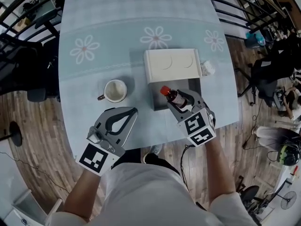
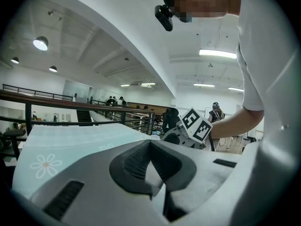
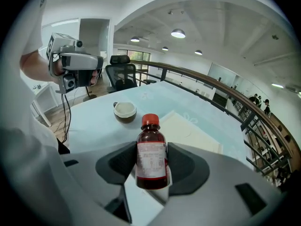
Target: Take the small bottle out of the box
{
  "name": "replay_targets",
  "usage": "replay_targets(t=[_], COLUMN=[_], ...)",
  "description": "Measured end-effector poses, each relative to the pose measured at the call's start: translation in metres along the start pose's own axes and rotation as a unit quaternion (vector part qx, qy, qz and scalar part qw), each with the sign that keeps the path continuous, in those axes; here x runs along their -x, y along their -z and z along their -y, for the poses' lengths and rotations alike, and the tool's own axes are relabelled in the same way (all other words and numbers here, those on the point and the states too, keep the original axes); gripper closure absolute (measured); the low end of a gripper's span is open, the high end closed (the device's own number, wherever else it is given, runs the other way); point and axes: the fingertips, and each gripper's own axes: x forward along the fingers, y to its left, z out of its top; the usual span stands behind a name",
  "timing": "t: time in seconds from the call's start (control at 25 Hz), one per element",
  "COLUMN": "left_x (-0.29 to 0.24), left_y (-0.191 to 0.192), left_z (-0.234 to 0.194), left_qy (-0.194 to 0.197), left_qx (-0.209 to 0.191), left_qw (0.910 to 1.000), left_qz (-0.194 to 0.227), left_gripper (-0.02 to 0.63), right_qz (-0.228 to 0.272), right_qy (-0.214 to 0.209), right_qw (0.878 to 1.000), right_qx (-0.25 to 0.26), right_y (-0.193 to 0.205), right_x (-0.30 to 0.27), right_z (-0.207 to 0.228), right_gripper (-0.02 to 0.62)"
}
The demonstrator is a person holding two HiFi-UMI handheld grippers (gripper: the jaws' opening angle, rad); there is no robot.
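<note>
A small brown bottle [image 1: 172,97] with a red cap and a white label is clamped between the jaws of my right gripper [image 1: 178,100], shut on its body. It hangs tilted just above the grey inside of the open box [image 1: 155,100], whose cream lid [image 1: 171,65] lies flipped back. In the right gripper view the bottle [image 3: 151,157] stands upright between the pads of that gripper [image 3: 151,169]. My left gripper [image 1: 133,112] is shut and holds nothing, near the table's front left; its jaws [image 2: 150,145] meet at the tips.
A white cup [image 1: 115,90] with a dark handle stands left of the box, also in the right gripper view [image 3: 125,110]. A small white crumpled object [image 1: 207,68] lies right of the lid. The table's front edge [image 1: 141,147] runs just under both grippers. Railings ring the table.
</note>
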Motion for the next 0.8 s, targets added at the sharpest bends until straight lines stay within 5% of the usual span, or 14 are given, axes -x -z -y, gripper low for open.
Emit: replay_targets(t=[0.8], left_x=[0.019], left_y=[-0.049], left_z=[0.065], left_qy=[-0.001], left_qx=[-0.066], left_qw=[0.9977], left_qz=[0.014], left_gripper=[0.6], right_qz=[0.124], right_qy=[0.044], right_qw=[0.99], right_qx=[-0.055], right_y=[-0.031], right_x=[0.099], right_z=[-0.02], right_gripper=[0.377])
